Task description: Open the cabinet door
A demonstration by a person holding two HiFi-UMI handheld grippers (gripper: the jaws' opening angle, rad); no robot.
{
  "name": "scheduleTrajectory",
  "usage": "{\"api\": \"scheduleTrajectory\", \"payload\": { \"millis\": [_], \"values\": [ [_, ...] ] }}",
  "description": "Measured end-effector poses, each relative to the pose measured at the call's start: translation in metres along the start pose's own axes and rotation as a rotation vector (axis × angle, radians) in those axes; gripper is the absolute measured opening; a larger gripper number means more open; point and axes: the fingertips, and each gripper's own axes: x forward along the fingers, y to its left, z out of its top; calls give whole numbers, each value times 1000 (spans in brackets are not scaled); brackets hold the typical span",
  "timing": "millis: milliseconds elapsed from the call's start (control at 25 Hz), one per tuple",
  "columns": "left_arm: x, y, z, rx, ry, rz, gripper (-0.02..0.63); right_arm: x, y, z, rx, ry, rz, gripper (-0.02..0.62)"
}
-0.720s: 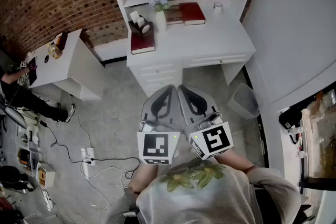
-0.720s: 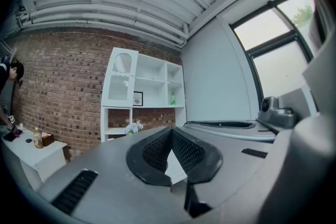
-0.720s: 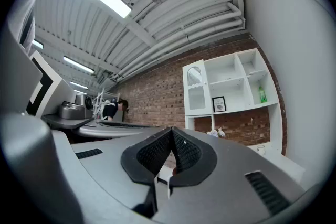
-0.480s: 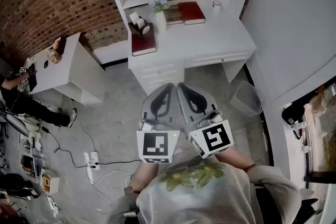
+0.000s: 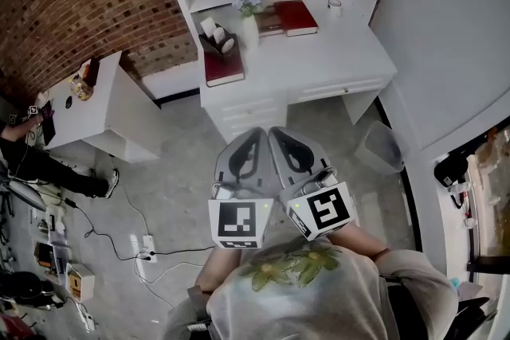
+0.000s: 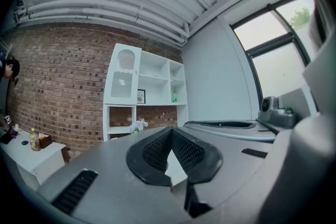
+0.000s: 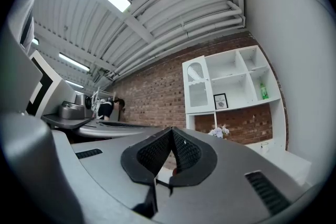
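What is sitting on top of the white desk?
A vase of flowers, red books, a white mug and a dark holder. Anything under the books is covered.

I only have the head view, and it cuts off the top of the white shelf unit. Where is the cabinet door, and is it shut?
Observer: The left gripper view shows the cabinet door filling the upper left compartment of the shelf unit. It looks shut, flush with the frame.
Operator: Is either hand-held gripper holding something?
Observer: No. The left hand-held gripper and the right hand-held gripper each have their jaw tips together with nothing between them.
Operator: What is next to the door?
Observer: A framed picture stands in the open compartment just to the right of the door.
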Motion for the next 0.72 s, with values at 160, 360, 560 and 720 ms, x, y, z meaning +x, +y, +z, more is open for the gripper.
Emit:
{"api": "scheduleTrajectory", "payload": {
  "millis": [160, 360, 560, 720],
  "values": [
    [23, 25, -11, -21, 27, 7, 8, 32, -8, -15, 10, 32, 5, 21],
    [69, 67, -16, -16, 19, 44, 8, 90, -28, -24, 9, 23, 42, 21],
    [125, 120, -20, -19, 38, 88, 8, 164, -52, -36, 18, 27, 82, 21],
    [177, 155, -17, -34, 36, 97, 8, 220, -82, -37, 16, 40, 86, 21]
  ]
}}
